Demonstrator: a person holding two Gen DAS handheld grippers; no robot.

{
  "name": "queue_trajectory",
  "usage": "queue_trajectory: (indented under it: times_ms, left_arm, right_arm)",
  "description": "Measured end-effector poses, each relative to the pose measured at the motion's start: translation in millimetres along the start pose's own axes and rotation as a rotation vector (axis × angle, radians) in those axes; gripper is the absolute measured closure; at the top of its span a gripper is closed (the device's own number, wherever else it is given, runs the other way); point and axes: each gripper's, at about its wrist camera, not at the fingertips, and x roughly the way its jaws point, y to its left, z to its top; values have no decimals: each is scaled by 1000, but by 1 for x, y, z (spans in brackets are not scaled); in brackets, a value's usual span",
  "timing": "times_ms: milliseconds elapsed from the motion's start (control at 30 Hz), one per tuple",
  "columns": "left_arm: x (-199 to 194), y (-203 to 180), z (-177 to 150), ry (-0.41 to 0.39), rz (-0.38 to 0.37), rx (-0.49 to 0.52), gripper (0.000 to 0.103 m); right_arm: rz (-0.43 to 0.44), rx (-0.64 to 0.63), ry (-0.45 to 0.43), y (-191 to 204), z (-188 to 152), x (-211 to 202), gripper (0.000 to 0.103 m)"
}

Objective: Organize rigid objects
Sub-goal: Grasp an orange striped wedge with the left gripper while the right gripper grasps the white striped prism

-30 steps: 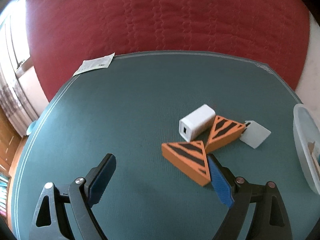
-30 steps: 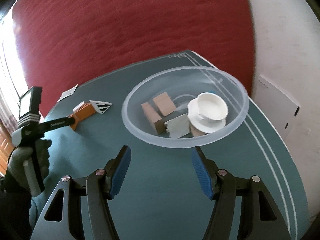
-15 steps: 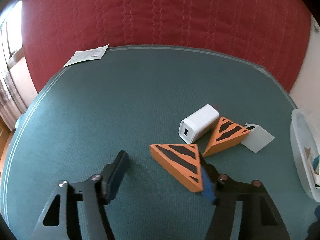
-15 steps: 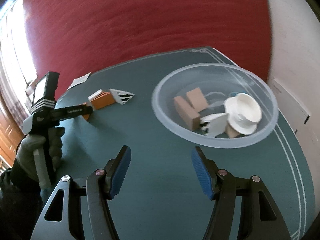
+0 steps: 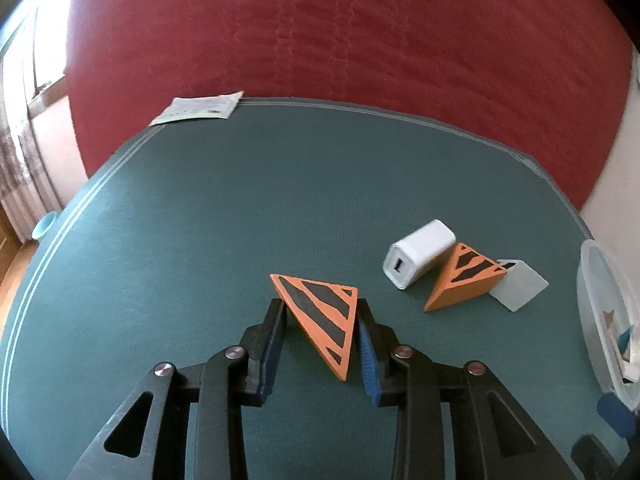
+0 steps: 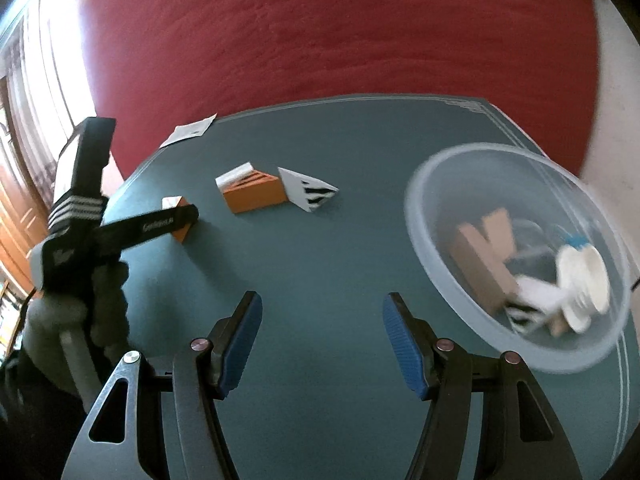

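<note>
Sorting partly done
Several pieces already in bowl [image 6: 420,216]; left gripper [image 5: 320,332] fingers clasping orange wedge [image 5: 324,320]; right gripper [image 6: 322,336] spread, empty; three pieces left mid-right on bench [image 5: 240,208].

The setting looks like a room in a home. A table covered with a dark green mat [image 5: 200,220] stands against a bed or sofa draped in a quilted red cover [image 5: 340,40]. A curtained window [image 6: 48,72] lets in daylight on the left, beside a wooden door [image 6: 16,216]. A plain pale wall [image 6: 616,92] closes the right side.
</note>
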Motion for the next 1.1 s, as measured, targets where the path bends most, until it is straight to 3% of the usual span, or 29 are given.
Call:
queue_trajectory:
  times_ms: [333, 900, 1033, 1100]
  left_arm:
    - [0, 5, -2, -26, 49, -8, 67]
    - [1, 7, -5, -24, 51, -21, 67]
    - [1, 7, -5, -25, 52, -22, 67]
    - [1, 7, -5, -26, 52, -22, 67]
  right_arm:
    - [32, -24, 62, 20, 35, 55, 39]
    - [-71, -7, 42, 16, 82, 115, 42]
    - [-85, -16, 38, 19, 84, 120, 53]
    - [-88, -16, 37, 18, 84, 120, 53]
